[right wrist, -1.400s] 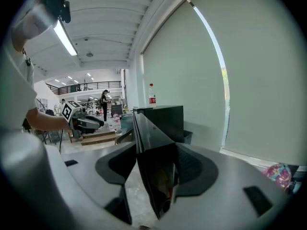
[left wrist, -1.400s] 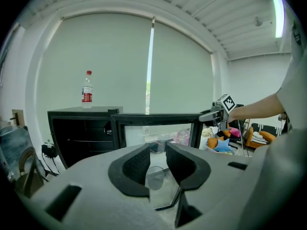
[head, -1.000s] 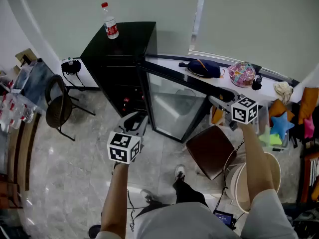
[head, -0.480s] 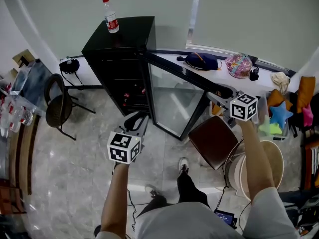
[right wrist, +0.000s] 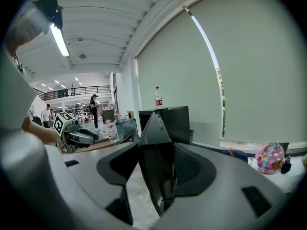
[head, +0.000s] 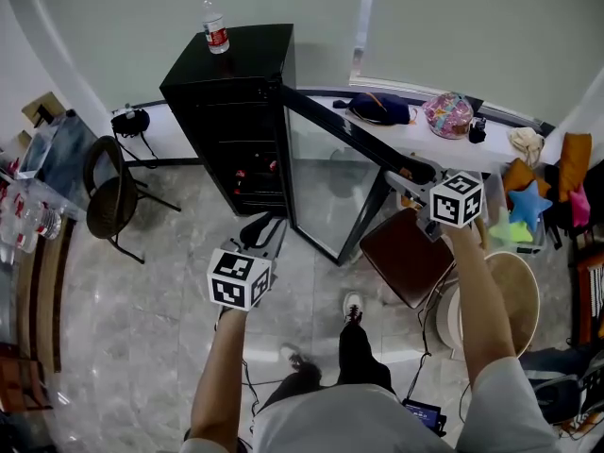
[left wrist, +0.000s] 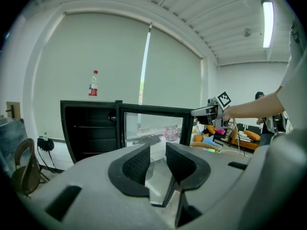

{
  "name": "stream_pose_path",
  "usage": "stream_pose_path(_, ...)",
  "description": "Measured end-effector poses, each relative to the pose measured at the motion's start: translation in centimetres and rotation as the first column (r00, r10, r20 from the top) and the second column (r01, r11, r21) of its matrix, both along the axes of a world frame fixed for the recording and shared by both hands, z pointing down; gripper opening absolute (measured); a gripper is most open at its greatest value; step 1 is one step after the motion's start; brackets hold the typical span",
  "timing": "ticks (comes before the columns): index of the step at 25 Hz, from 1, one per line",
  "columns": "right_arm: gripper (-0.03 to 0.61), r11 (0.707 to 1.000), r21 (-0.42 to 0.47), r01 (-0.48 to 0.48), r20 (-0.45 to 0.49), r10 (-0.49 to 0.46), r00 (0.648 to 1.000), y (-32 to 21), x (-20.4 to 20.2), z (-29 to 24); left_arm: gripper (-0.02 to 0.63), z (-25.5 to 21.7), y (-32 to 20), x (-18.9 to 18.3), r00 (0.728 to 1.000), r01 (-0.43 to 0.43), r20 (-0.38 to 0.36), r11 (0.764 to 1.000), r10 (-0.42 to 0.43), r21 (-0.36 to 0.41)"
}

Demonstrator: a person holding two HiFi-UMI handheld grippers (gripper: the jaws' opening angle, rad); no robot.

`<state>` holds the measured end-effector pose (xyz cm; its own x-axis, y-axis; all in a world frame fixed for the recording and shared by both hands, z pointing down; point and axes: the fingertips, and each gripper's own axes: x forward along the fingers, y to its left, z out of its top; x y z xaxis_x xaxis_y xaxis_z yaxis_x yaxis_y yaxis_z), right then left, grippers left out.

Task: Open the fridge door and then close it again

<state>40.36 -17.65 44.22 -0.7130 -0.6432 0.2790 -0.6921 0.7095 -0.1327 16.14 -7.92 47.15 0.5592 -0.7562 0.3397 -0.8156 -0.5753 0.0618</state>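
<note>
The black mini fridge (head: 226,111) stands against the wall with its glass door (head: 330,187) swung wide open to the right. My right gripper (head: 401,176) has been closing a little and is shut on the door's free edge (right wrist: 156,157), which fills the gap between its pads. My left gripper (head: 269,223) hangs in front of the fridge, apart from it; its jaws (left wrist: 157,159) stand narrowly open with nothing between them. The left gripper view shows the dark fridge interior (left wrist: 91,128) and the right gripper (left wrist: 199,112) at the door's end.
A water bottle (head: 214,22) stands on top of the fridge. A brown chair (head: 406,258) and a pale tub (head: 500,310) sit under my right arm. Bags lie on the window ledge (head: 382,109). A black chair (head: 109,192) stands at left.
The right gripper and the door's free edge have swung slightly toward me relative to the fridge. The left gripper has drifted a little nearer the fridge, its jaws unchanged.
</note>
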Motion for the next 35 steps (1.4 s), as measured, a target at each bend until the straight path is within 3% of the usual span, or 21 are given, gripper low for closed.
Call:
stream_pose_path(16,0.213,0.999,-0.012,0.039,0.054,-0.038,0.998,5.8,-6.1,-0.1,0.097,1.7,3.0,-1.9,0.999,-0.008,-0.046,1.000,0.007,-0.017)
stream_pose_path(24,0.210,0.992,-0.036,0.118,-0.003,-0.118,0.993,7.6,-9.4,-0.2,0.097,2.3,4.6,-3.0,0.998,0.000,-0.070,1.000,-0.002,-0.021)
stream_pose_path(35,0.193,0.981,-0.021,0.192,0.018,-0.192,0.981,9.5,-13.4,-0.4,0.097,1.8,5.3,-4.3,0.996,0.034,-0.088,0.999,-0.035,-0.012)
